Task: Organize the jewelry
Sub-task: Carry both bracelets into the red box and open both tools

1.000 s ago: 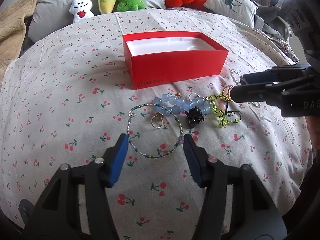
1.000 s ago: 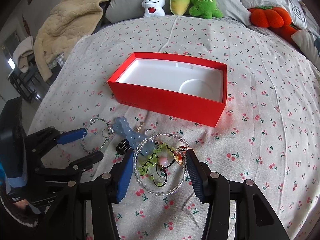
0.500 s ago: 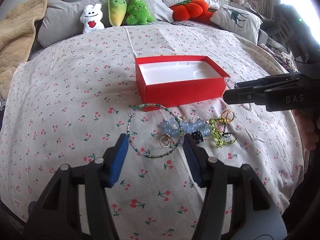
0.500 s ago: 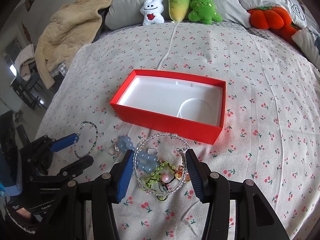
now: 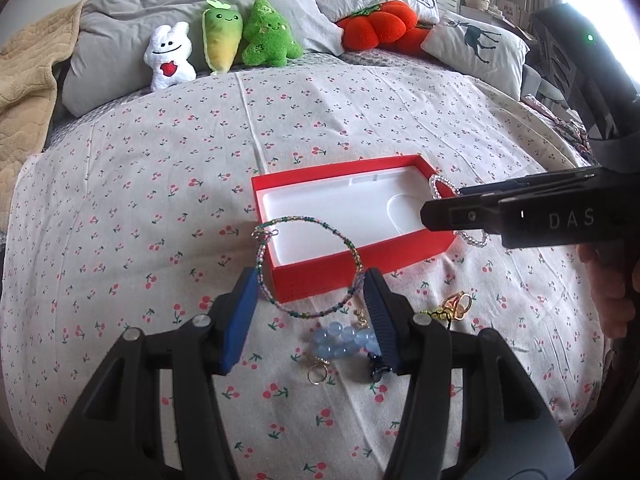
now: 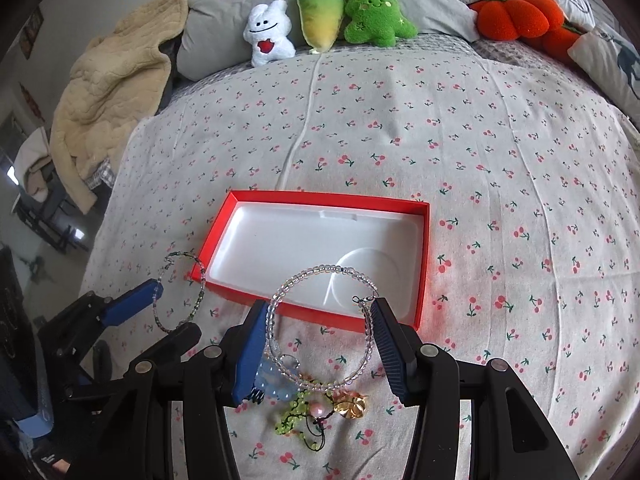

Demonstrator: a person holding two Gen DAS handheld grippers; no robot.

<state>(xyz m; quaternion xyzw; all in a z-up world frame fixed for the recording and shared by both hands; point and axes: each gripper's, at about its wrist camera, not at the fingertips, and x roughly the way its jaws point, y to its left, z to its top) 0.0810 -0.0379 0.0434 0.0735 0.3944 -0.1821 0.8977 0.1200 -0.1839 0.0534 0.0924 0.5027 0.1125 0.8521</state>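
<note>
The left gripper (image 5: 306, 312) is clamped across a round green-and-purple beaded bracelet (image 5: 308, 264), its blue pads pressing the hoop's sides and holding it above the near wall of the red box (image 5: 320, 284). The right gripper (image 6: 320, 336) grips a clear beaded bracelet (image 6: 320, 320) the same way, over the box's near right corner. Both grippers angle downward. Blue beads (image 5: 344, 340), a gold ring (image 5: 318, 374) and charms lie on the cherry-print sheet (image 5: 160, 200).
</note>
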